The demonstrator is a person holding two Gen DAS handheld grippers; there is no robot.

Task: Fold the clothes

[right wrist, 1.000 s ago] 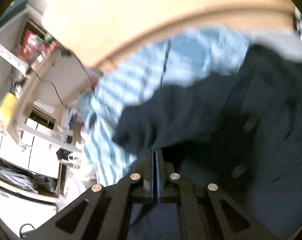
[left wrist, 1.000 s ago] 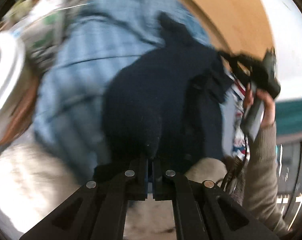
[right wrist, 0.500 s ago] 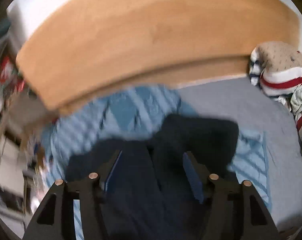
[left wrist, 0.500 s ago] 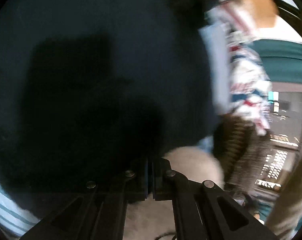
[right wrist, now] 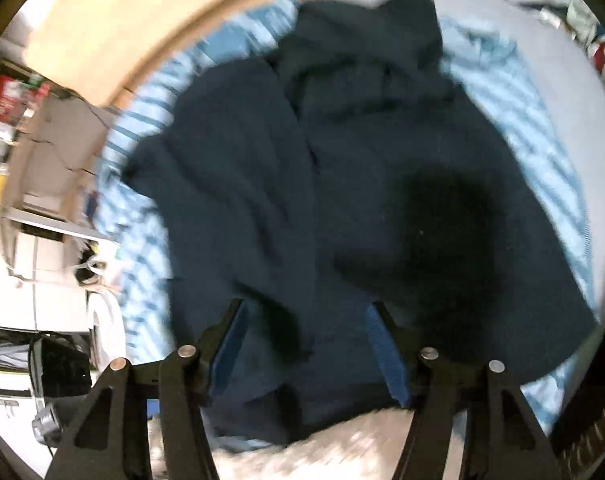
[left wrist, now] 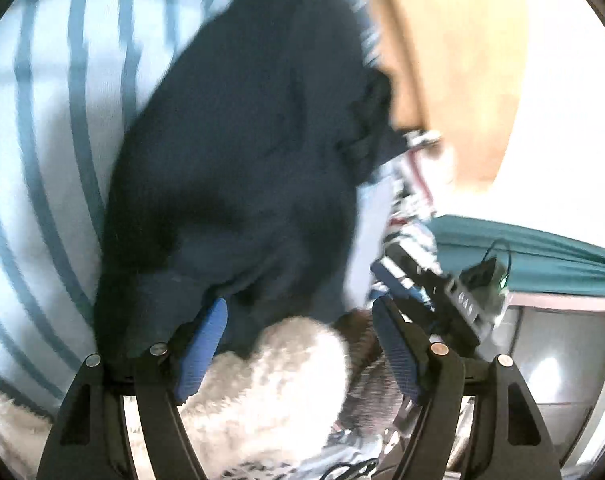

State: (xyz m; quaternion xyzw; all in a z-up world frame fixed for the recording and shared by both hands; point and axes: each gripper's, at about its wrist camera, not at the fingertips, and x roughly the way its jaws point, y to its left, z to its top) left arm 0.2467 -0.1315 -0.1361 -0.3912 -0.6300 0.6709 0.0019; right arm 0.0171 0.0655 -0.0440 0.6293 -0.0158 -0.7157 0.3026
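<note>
Left wrist: we see our left gripper (left wrist: 298, 344) spread, gripping nothing; navy garment (left wrist: 242, 152) from centre to 12 o'clock on striped sheet (left wrist: 42, 140) | Right wrist: our right gripper (right wrist: 306, 348) spread, empty; navy garment (right wrist: 342, 184) at centre, wooden headboard (right wrist: 150, 12) at 11 o'clock.

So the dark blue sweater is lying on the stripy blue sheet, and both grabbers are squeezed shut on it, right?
Not quite. The dark blue sweater does lie on the stripy blue sheet, but both grabbers are open. The left wrist view shows the left gripper spread wide, and the right wrist view shows the right gripper spread wide too.
</note>
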